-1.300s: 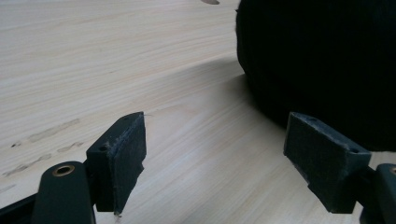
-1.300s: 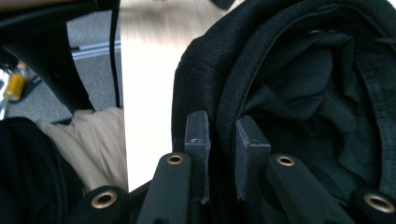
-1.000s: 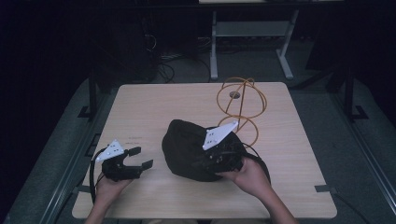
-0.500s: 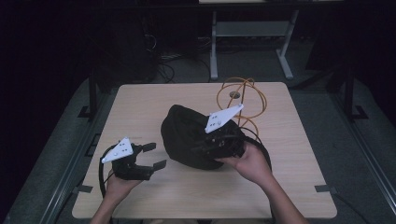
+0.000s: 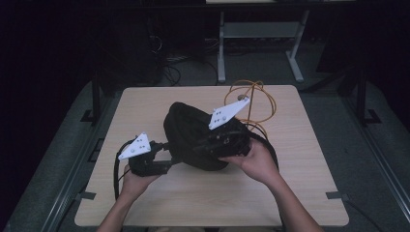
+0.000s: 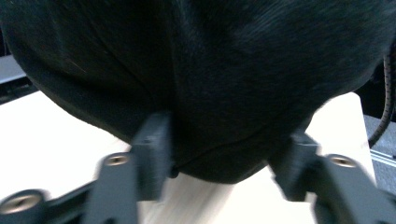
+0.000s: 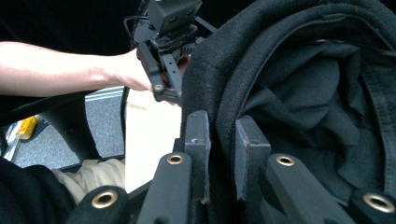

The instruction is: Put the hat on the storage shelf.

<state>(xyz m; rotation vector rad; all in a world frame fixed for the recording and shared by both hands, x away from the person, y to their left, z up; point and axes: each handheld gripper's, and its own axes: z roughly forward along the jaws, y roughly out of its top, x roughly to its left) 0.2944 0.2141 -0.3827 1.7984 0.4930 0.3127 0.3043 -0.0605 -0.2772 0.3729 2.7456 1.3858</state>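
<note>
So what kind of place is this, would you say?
Probably a lab or workshop set up for recording: a plain wooden table in a dark room, loose cables on the grey floor behind it, and a metal bench frame further back.

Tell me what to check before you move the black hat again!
1. Right hand-held gripper clamped on the black hat edge: ok.
2. Left hand-held gripper squeezing the hat: cannot tell; its jaws have just been closing, with the hat's rim between them.
3. Hat lifted off the table: cannot tell.
4. Orange wire stand apart from the hat: cannot tell.
5. Table space in front of the hat: ok.
</note>
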